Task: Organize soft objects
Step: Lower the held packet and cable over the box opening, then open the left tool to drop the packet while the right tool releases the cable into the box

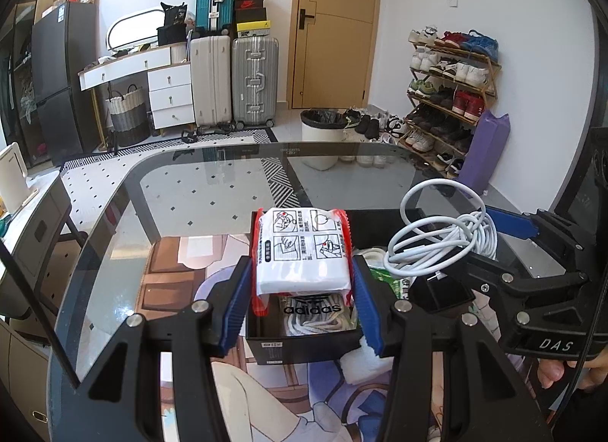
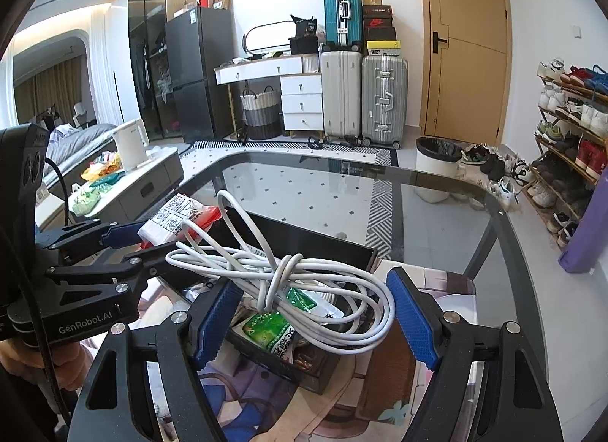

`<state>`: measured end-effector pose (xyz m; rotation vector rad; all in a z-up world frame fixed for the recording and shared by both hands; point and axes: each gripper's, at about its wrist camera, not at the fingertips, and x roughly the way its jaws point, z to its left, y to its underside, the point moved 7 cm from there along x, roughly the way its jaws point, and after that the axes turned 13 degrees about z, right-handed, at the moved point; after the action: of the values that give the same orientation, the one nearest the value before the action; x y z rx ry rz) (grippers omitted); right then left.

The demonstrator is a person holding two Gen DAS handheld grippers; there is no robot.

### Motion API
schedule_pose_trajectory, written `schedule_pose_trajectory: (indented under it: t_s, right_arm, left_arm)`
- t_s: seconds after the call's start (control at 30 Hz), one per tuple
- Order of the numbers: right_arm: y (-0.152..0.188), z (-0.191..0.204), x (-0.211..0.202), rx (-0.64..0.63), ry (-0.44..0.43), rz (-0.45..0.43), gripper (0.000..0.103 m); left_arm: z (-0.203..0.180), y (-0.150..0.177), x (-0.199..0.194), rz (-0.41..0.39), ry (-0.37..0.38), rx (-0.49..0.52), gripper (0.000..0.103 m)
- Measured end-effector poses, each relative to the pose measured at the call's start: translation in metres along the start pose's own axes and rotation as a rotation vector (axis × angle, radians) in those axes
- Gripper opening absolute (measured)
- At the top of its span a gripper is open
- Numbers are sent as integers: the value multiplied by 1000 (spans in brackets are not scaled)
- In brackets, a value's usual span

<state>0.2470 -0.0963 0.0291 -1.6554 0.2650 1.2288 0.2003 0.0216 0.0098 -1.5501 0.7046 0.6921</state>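
Nearest us, our left tool (image 1: 302, 295) clamps a soft, light tissue pack (image 1: 302, 252) at its sides over the black box (image 1: 300, 347) on the tabletop (image 1: 212, 191), while our right tool (image 2: 311, 322) cradles a floppy white cable (image 2: 288, 274), grip uncertain.

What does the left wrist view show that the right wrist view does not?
Only the left wrist view: the left gripper head-on, jaws shut on the white tissue pack, and an adidas bag lying in the black box beneath it.

Only the right wrist view: the right gripper head-on with the cable between its pads, a bed and a white kettle.

Both: pack, cable, box, glass table, suitcases, door and shoe rack.
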Motion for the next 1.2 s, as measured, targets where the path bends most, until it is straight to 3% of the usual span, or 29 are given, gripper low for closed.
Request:
schedule_pose_trajectory:
  t_s: [0.47,0.93,1.2]
  right_arm:
    - [-8,8,36,-70,70,49,79]
    - [-4,9,58,-130,61,88,79]
    - [0,1,58,-109,65,76,86]
  left_arm:
    - [5,3,19,35,-6,8,50]
    - [1,8,20,18,-46,60,54]
    - [-5,11,19,21,-61,82,58]
